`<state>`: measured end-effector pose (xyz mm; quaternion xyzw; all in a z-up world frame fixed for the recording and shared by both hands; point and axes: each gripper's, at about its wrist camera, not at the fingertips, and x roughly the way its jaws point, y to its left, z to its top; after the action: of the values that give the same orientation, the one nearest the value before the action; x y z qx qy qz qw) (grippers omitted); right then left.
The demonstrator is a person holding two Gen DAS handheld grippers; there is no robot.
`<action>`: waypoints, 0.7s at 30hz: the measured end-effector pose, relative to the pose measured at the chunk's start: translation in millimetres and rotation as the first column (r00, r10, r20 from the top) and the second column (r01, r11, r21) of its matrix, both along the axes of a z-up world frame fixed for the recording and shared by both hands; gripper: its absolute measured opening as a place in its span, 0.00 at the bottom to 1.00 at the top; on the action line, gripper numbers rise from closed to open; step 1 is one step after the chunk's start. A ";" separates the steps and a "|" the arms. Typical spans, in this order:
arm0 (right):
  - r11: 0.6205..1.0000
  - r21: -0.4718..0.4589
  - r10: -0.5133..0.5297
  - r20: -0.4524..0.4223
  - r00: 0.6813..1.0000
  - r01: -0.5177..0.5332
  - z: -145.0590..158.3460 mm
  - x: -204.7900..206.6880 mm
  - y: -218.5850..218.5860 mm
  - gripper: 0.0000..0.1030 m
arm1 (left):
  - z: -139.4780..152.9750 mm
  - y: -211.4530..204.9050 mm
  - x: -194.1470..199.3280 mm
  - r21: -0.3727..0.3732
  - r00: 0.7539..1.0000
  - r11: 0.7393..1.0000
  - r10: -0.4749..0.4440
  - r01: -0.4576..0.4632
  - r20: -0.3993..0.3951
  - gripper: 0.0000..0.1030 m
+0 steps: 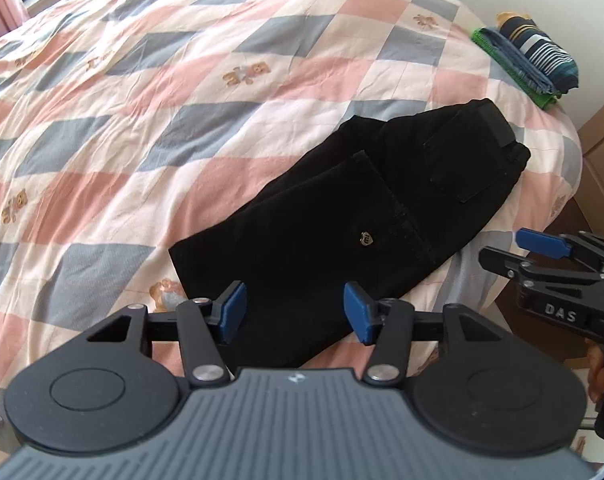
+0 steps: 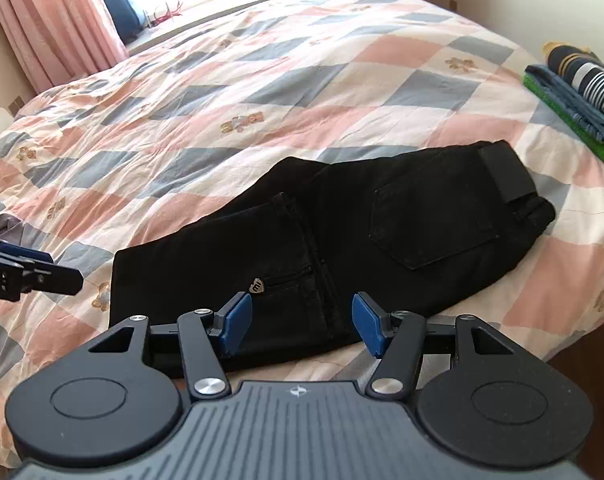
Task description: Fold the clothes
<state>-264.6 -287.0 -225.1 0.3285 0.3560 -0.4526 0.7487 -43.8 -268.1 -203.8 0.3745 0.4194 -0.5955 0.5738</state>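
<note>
The black trousers [image 2: 334,240] lie folded over on the bed [image 2: 262,92] near its front edge, waistband toward the stack [image 2: 578,96] of folded clothes at the far right corner. Left hand-held gripper [image 1: 294,312] hangs above them, jaws apart, empty. Right hand-held gripper [image 2: 302,324] likewise apart and empty. Looks like one more fold may remain, then stacking.

Wide bare quilt [image 2: 262,80] left of black trousers [image 2: 342,232], folded stack [image 2: 582,96] blocking far right
</note>
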 end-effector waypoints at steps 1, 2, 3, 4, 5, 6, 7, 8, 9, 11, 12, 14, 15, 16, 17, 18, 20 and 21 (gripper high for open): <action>1.000 -0.008 -0.003 -0.005 1.000 0.003 2.8 1.0 3.5 0.58 | -0.7 0.5 2.3 0.000 1.000 1.000 -0.009 0.009 -0.007 0.48; 1.000 -0.016 -0.008 -0.011 1.000 0.008 5.6 1.9 7.2 0.60 | -2.0 1.3 5.3 0.000 1.000 1.000 -0.019 0.019 -0.017 0.48; 1.000 -0.023 -0.018 -0.022 1.000 0.017 8.2 2.8 11.2 0.62 | -2.8 2.9 8.7 -0.005 0.999 0.999 -0.036 0.036 -0.032 0.48; 0.999 -0.030 -0.029 -0.033 0.999 0.028 10.5 3.7 15.4 0.62 | -3.6 4.6 12.2 -0.011 0.998 0.999 -0.052 0.052 -0.046 0.47; 0.998 -0.034 -0.045 -0.043 0.998 0.043 12.3 5.3 19.9 0.62 | -4.9 6.5 17.2 -0.014 0.996 0.997 -0.070 0.069 -0.060 0.47; 0.997 -0.037 -0.064 -0.050 0.997 0.062 14.0 7.5 24.9 0.62 | -5.7 9.2 22.6 -0.012 0.994 0.996 -0.085 0.085 -0.067 0.46; 0.996 -0.040 -0.083 -0.057 0.995 0.080 15.7 9.7 29.8 0.62 | -5.1 12.5 28.6 -0.014 0.992 0.995 -0.103 0.102 -0.073 0.46; 0.994 -0.041 -0.101 -0.062 0.993 0.098 17.2 12.8 35.3 0.62 | -3.6 17.0 36.8 -0.027 0.990 0.992 -0.122 0.120 -0.078 0.46; 0.993 -0.039 -0.117 -0.063 0.991 0.115 18.3 17.3 41.6 0.62 | -2.1 21.4 45.1 -0.041 0.987 0.990 -0.140 0.138 -0.083 0.46; 0.988 -0.036 -0.151 -0.067 0.986 0.148 20.5 26.3 54.1 0.65 | -2.8 29.5 65.0 -0.055 0.982 0.984 -0.172 0.168 -0.081 0.46; 0.986 -0.035 -0.163 -0.070 0.984 0.161 21.3 31.2 60.2 0.65 | -5.0 34.0 73.3 -0.055 0.980 0.982 -0.186 0.182 -0.075 0.46; 0.984 -0.036 -0.175 -0.073 0.982 0.172 21.7 43.5 72.8 0.66 | -10.0 41.5 90.6 -0.049 0.975 0.975 -0.218 0.216 -0.049 0.45; 0.983 -0.038 -0.180 -0.074 0.981 0.178 22.0 49.9 79.5 0.66 | -12.3 45.9 98.6 -0.054 0.970 0.969 -0.242 0.240 -0.035 0.43; 0.982 -0.039 -0.186 -0.075 0.980 0.184 21.9 55.8 85.7 0.67 | -14.7 50.6 106.0 -0.062 0.963 0.962 -0.269 0.268 -0.018 0.42; 0.981 -0.040 -0.191 -0.077 0.979 0.189 21.1 61.0 90.8 0.67 | -17.5 55.4 112.7 -0.069 0.955 0.952 -0.298 0.297 0.003 0.42; 0.981 -0.038 -0.195 -0.079 0.978 0.192 20.1 66.2 95.4 0.67 | -20.8 59.7 117.5 -0.071 0.944 0.942 -0.328 0.329 0.030 0.41; 0.980 -0.028 -0.200 -0.080 0.977 0.198 16.9 76.4 104.2 0.67 | -28.0 68.0 125.3 -0.076 0.917 0.915 -0.390 0.396 0.085 0.41; 0.980 -0.021 -0.200 -0.082 0.976 0.199 15.2 82.0 107.8 0.67 | -32.5 71.5 127.2 -0.080 0.898 0.897 -0.425 0.435 0.117 0.41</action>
<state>-182.6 -179.2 -209.9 0.3386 0.3496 -0.5409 0.6860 83.4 -196.6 -236.3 0.4558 0.2666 -0.7097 0.4663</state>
